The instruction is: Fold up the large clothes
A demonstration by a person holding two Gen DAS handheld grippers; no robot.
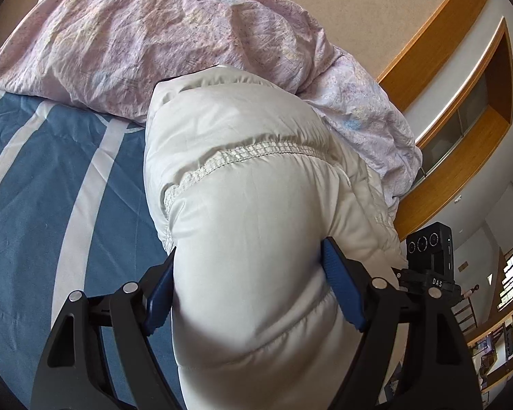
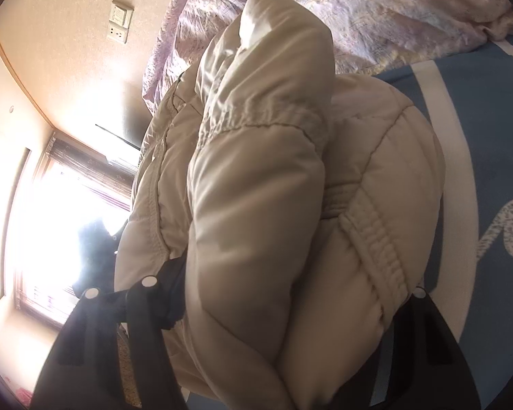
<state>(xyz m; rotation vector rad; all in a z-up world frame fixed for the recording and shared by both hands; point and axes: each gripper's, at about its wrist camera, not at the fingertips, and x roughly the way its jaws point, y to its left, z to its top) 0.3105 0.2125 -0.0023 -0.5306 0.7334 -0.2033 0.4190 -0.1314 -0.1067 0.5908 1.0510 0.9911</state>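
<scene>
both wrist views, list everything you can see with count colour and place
puffer jacket: one, off-white, bunched on the bed, clamped at both ends
duvet: one, pale pink with a faint print, heaped behind the jacket
bed sheet: one, blue with white stripes, under the jacket
wood trim: orange-brown, on the wall at right in the left wrist view
wall switch and socket: one of each, white, on the beige wall
window: one, glaring bright, at left in the right wrist view
left gripper: one, black with blue pads, jaws closed on the jacket
right gripper: one, black, jaws closed on the jacket, pads hidden by fabric
</scene>
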